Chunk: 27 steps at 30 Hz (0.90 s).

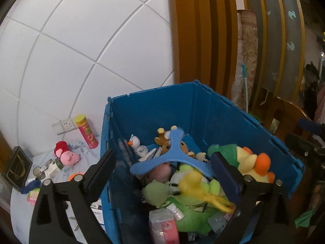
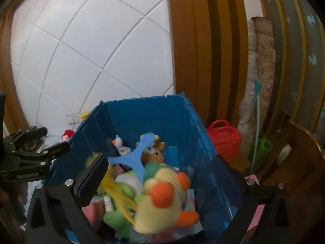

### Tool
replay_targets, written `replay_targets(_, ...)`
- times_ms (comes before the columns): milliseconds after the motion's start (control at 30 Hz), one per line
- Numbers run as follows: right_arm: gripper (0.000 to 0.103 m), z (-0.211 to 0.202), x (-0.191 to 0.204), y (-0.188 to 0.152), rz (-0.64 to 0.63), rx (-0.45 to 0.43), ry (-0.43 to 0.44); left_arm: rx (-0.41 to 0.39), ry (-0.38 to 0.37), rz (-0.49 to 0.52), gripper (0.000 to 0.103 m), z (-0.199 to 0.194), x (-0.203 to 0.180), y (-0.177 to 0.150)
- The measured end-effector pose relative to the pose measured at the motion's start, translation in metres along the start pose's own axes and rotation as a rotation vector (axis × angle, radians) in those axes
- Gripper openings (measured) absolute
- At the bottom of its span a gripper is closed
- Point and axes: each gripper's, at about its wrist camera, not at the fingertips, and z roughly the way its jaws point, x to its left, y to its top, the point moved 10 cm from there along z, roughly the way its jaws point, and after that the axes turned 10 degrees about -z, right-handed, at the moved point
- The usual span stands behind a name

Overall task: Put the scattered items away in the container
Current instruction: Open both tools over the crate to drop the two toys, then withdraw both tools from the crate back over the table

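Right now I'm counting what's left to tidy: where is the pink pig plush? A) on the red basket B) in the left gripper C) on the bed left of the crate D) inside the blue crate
C: the pink pig plush lies on the bedsheet, outside the blue crate, near the snack can.

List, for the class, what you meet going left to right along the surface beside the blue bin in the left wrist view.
Dark framed box → pink plush pig → red snack canister → blue bin.
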Motion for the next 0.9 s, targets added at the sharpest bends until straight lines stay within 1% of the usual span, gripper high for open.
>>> replay_targets(267,0.103,-0.008,0.012,-0.017,0.013,0.006,-0.01,-0.024,0.021,-0.024,0.095,-0.021,0.014,-0.022)
replay_targets(433,0.103,-0.013,0.025,-0.028,0.022,0.0,0.0,-0.031,0.042,-0.044,0.095,-0.036,0.032,-0.048)
replay_targets(533,0.103,-0.015,0.036,-0.032,0.025,-0.009,0.007,-0.042,0.043,-0.076,0.095,-0.044,0.045,-0.059)
replay_targets(600,0.103,-0.015,0.046,-0.035,0.035,-0.013,0.027,-0.041,0.049,-0.091,0.095,-0.048,0.056,-0.066)
replay_targets(767,0.103,-0.008,0.075,-0.039,0.042,-0.008,0.084,-0.035,0.113,-0.13,0.095,-0.056,0.104,-0.086)
replay_targets(900,0.103,-0.004,0.107,-0.037,0.044,-0.014,0.13,-0.024,0.208,-0.193,0.095,-0.067,0.168,-0.106)
